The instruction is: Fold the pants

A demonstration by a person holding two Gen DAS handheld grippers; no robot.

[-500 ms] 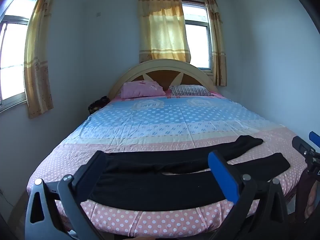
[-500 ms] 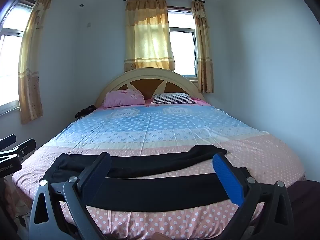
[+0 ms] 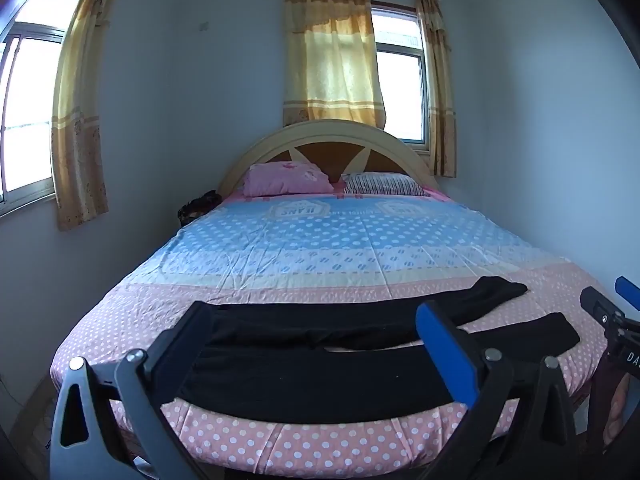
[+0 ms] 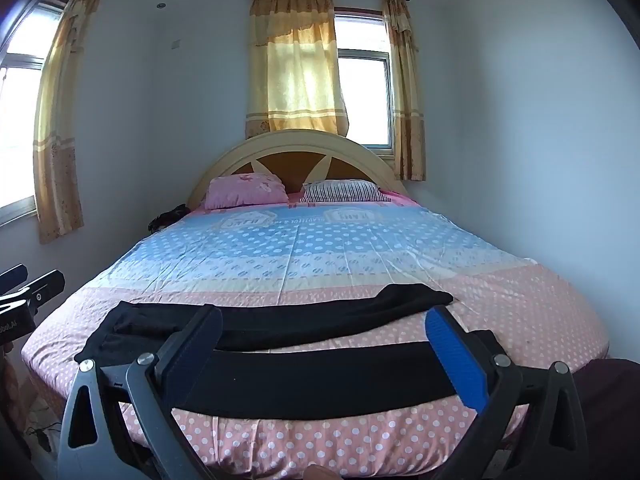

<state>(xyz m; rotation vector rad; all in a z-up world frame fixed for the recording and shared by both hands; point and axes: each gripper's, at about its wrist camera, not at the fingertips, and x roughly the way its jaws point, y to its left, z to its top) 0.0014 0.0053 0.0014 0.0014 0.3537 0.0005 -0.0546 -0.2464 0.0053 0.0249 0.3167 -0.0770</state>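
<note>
We hold the left gripper (image 3: 316, 344) and right gripper (image 4: 324, 344) spread wide, grasping nothing, above the black pants (image 4: 320, 376). Their legs lie splayed on the bed (image 4: 320, 248); pinching one layer could skew our fold.

Both your wrist cameras look from the foot of the bed (image 3: 360, 240) toward the headboard (image 3: 328, 136) at 12 o'clock, low and near the mattress edge. They share the bed and the black pants (image 4: 320, 376). The left view catches the right gripper (image 3: 616, 304) at 3 o'clock; the right view catches the left gripper (image 4: 28, 280) at 9 o'clock.
</note>
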